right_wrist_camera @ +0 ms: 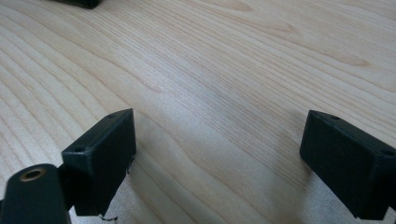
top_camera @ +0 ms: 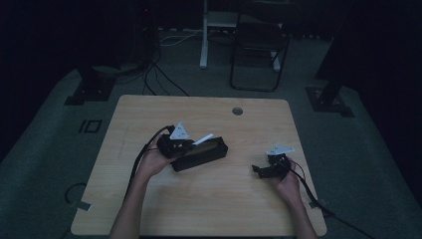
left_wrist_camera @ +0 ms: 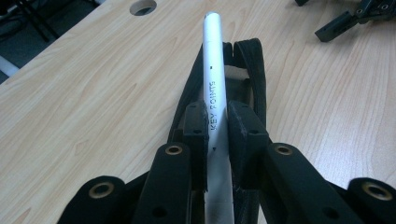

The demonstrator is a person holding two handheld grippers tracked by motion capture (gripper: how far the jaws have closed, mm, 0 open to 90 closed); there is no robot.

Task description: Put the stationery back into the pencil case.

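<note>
One white pen (left_wrist_camera: 215,79) is there, printed with "KEY POINTS". One black open pouch (top_camera: 201,155) lies on the single wooden surface (top_camera: 149,114), which has one round hole (top_camera: 237,110). Two tools are present: the left tool (left_wrist_camera: 215,122) and the right tool (right_wrist_camera: 219,158). One dark chair (top_camera: 259,45) stands beyond on the floor.

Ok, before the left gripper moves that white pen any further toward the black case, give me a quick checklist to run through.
1. Left gripper clamped on the white pen: ok, both pads press its barrel.
2. Pen lined up with the black case: ok, it lies along the case below.
3. Case mouth open enough: cannot tell.
4. Right gripper out of the way: ok, jaws open, nothing between them, apart from the case.
5. Table around the case free of clutter: ok.
</note>
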